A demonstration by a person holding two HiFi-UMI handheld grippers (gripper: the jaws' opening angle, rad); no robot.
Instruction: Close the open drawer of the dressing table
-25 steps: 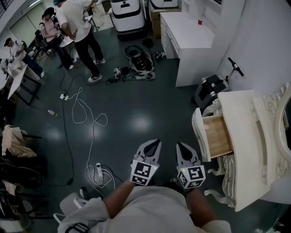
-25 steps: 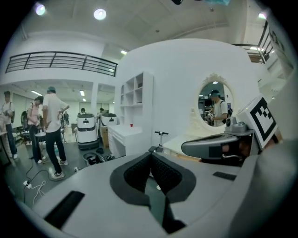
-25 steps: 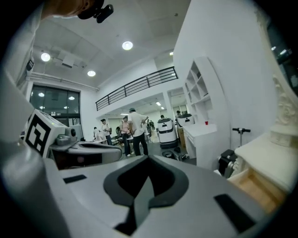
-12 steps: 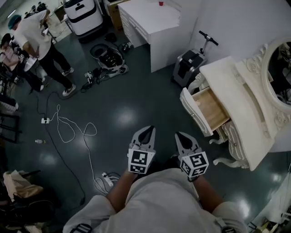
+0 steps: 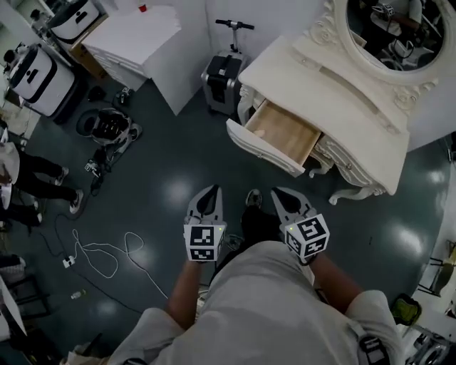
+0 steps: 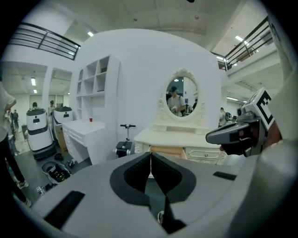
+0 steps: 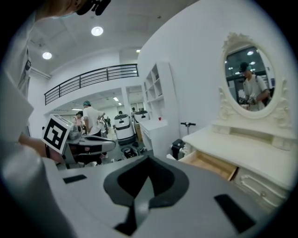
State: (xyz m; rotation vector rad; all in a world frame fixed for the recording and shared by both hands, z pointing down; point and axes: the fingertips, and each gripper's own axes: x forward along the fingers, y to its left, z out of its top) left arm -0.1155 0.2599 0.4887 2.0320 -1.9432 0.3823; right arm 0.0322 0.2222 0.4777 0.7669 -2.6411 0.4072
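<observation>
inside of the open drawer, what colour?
The drawer is light tan wood inside, with a cream-white front. It shows best in the head view.

1. White cabinet (image 5: 142, 39), well ahead and to the left of the left claw (image 5: 208, 192), with a red cup (image 5: 143, 8) on top.
2. Black scooter (image 5: 222, 75), well ahead of that claw, just beside the cabinet.
3. Round black machine (image 5: 108, 125) on the dark floor (image 5: 171, 164), ahead-left of the claw.
4. White wheeled unit (image 5: 34, 71), farther left again.
5. Looped white cable (image 5: 130, 239), left of and behind the claw, with a person's legs (image 5: 32, 171) beyond it.
</observation>
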